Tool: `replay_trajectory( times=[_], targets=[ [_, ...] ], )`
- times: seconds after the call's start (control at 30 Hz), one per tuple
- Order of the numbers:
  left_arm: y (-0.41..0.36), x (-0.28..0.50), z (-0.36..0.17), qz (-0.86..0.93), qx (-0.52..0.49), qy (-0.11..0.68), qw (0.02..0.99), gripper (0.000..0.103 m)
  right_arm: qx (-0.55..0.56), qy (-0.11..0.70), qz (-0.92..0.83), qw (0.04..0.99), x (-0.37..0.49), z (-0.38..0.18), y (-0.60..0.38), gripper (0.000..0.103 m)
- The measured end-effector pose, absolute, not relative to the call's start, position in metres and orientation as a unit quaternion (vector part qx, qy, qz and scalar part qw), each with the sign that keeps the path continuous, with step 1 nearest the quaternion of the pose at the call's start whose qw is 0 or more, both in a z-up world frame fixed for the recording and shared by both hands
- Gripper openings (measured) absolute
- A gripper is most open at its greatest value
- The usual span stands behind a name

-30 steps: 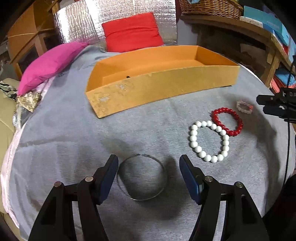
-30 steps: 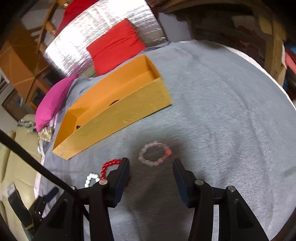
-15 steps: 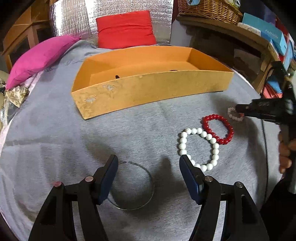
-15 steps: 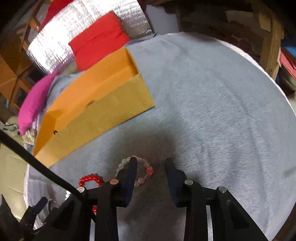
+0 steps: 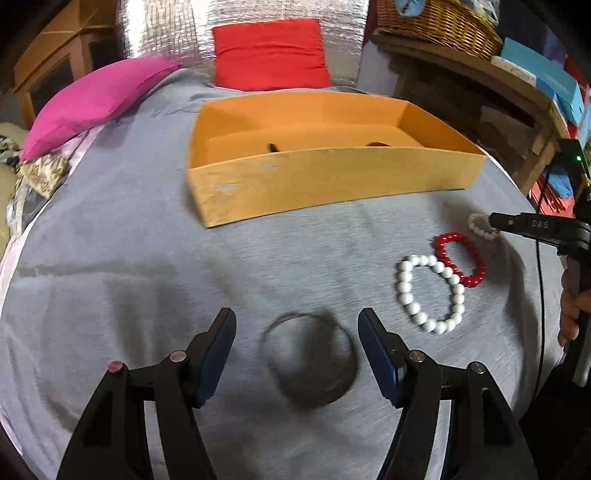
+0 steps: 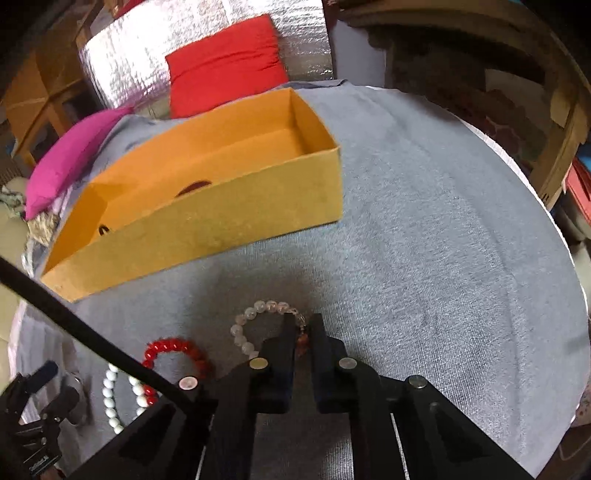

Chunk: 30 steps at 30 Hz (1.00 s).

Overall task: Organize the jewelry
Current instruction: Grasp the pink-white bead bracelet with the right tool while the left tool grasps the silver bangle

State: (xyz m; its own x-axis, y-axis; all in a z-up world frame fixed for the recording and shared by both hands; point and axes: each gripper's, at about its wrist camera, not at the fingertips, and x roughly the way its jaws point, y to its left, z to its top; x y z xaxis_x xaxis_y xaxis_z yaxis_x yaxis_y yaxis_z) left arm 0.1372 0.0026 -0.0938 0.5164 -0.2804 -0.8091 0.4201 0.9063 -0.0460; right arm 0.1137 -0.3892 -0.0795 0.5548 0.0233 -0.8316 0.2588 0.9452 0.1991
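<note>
Jewelry lies scattered on a round worktop (image 5: 129, 258) covered in grey cloth. Left tool (image 5: 297, 334) hovers low with its fingers spread wide; a thin metal bangle (image 5: 308, 360) lies flat on the cloth between them, blurred, touching neither finger as far as can be told.

Right tool (image 6: 303, 332) has its fingers pressed nearly together, pinching the near side of a clear bead bracelet (image 6: 258, 321); one reddish bead shows in the narrow gap. The rest of that bracelet rests on the cloth ahead of the fingers. In the left wrist view the same bracelet (image 5: 480, 225) shows at the tip of the right tool (image 5: 498, 221), far right of the worktop.

Red bead bracelet (image 5: 460, 258) and white bead bracelet (image 5: 430, 293) lie just left of the clear one, touching and slightly overlapped. From the right wrist view they sit at lower left, the red one (image 6: 177, 354) nearer, the white one (image 6: 122, 391) partly behind a black cable (image 6: 74, 325) crossing the frame.

Orange cardboard box (image 5: 325, 181) stands open beyond all the pieces, well apart from them; two small dark items lie inside, too hidden to identify. Behind the box: pink cushion (image 5: 96, 99), red cushion (image 5: 269, 53), silver foil panel (image 6: 122, 55). Wicker basket (image 5: 436, 26) on a wooden shelf at upper right.
</note>
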Motion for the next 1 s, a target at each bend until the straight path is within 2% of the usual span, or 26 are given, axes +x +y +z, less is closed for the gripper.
replay_trajectory(
  times=[0.17,0.43,0.63,0.77,0.93,1.0],
  targets=[
    [0.026,0.134,-0.095,-0.213,0.061,0.452,0.864,0.069,0.173,0.457,-0.065,0.870,0.107,-0.074,-0.395,0.008],
    [0.022,0.128,-0.108,-0.253,0.031,0.485,0.837,0.069,0.173,0.463,-0.058,0.867,0.110,-0.077,-0.390,0.008],
    [0.005,0.119,-0.118,-0.237,0.071,0.496,0.832,0.071,0.171,0.464,-0.058,0.867,0.110,-0.078,-0.387,0.008],
    [0.001,0.117,-0.121,-0.236,0.082,0.490,0.835,0.075,0.169,0.464,-0.053,0.868,0.111,-0.079,-0.385,0.008],
    [-0.001,0.116,-0.120,-0.241,0.080,0.479,0.840,0.075,0.166,0.460,-0.042,0.871,0.110,-0.077,-0.380,0.008],
    [-0.001,0.116,-0.120,-0.241,0.081,0.474,0.843,0.072,0.167,0.457,-0.040,0.872,0.109,-0.076,-0.380,0.008]
  ],
)
